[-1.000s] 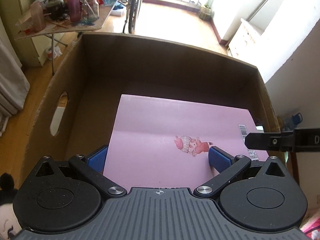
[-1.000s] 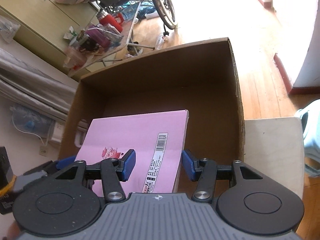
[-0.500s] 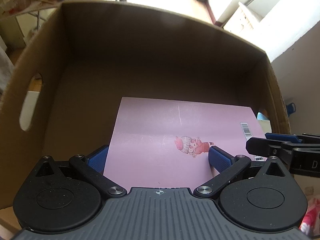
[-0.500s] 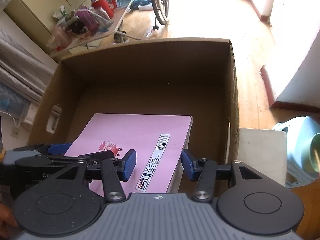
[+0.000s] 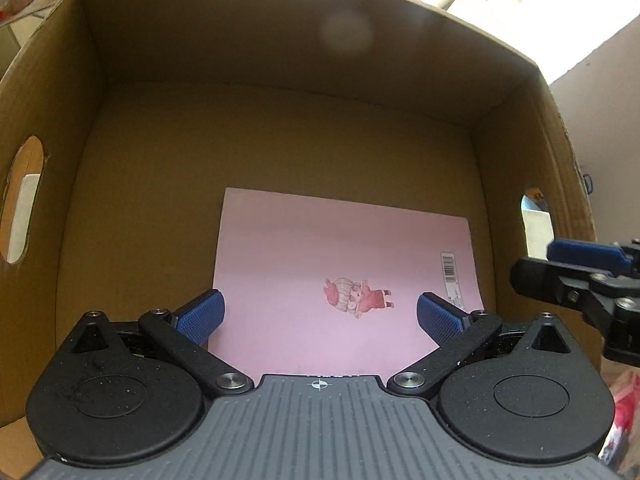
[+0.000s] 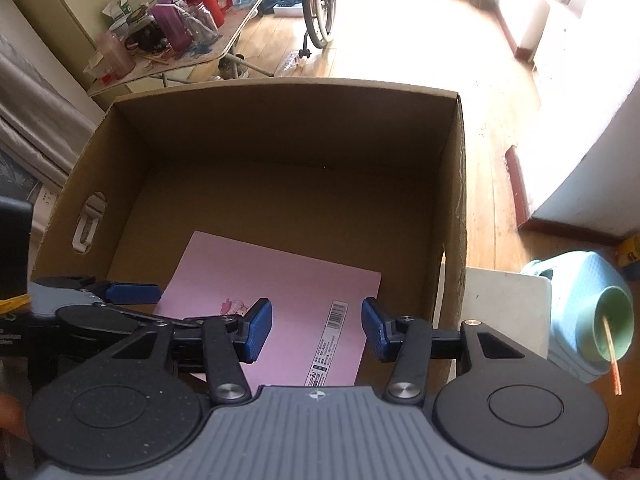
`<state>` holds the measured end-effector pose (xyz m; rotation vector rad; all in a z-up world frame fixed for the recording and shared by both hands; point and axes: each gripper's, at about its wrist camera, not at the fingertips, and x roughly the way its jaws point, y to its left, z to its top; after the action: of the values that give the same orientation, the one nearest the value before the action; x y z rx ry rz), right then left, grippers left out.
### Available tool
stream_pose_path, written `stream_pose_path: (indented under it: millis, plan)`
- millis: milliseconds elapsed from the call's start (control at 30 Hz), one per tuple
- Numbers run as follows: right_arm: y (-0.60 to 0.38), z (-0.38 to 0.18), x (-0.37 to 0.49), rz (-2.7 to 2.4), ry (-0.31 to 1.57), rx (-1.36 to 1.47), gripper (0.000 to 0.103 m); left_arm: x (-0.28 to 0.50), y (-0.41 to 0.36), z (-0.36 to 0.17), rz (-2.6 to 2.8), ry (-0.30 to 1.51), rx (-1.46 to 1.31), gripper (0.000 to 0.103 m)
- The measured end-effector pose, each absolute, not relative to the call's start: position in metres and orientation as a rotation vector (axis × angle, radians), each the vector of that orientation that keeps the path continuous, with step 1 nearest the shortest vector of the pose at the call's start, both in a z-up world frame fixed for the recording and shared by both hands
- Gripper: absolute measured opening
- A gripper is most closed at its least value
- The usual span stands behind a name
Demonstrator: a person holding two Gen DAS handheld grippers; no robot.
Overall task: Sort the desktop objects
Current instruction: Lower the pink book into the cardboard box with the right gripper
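Lower than a second ago, the pink book (image 5: 340, 256) now sits deep inside the cardboard box (image 5: 280, 128), its far edge well down from the rim, where earlier it hung near the top of the opening. It looks to lie flat or nearly flat on the box floor, toward the near right corner; whether its near edge has fully settled is hidden by the gripper bodies.

One item therefore appears sorted, or all but so. What remains, as a judgement, is to draw both tools out of the box and fetch whatever else waits on the table; little of that is visible here.

Over the book's near edge, the left gripper (image 5: 320, 314) has its blue fingers (image 5: 200, 314) spread wide, apart from the cover and holding nothing. From its own view, the right gripper (image 6: 316, 330) has its fingers parted on either side of the barcode strip (image 6: 330, 344), the cover lying below the gap and the pads not pressing it. The book seems released.

Beyond the box are a wooden floor (image 6: 420, 40) and a cluttered side table (image 6: 168, 52).
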<state>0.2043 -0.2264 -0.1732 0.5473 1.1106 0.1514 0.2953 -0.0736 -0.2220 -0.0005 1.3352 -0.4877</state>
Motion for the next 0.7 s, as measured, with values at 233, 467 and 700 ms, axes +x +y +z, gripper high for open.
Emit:
stream_pose_path:
  millis: [233,467,700]
  plan:
    - [-0.234,-0.176,0.199,0.276,1.206,0.659,0.053,0.310,-0.058,-0.223,-0.385,1.381,-0.061,0.103]
    - [-0.214,-0.203,0.210,0.430,1.398,0.771,0.053,0.324,-0.063,-0.230,-0.359,1.427,-0.021,0.103]
    - [-0.190,-0.235,0.228,0.482,1.566,0.809,0.053,0.323,-0.083,-0.249,-0.396,1.500,0.032,0.103]
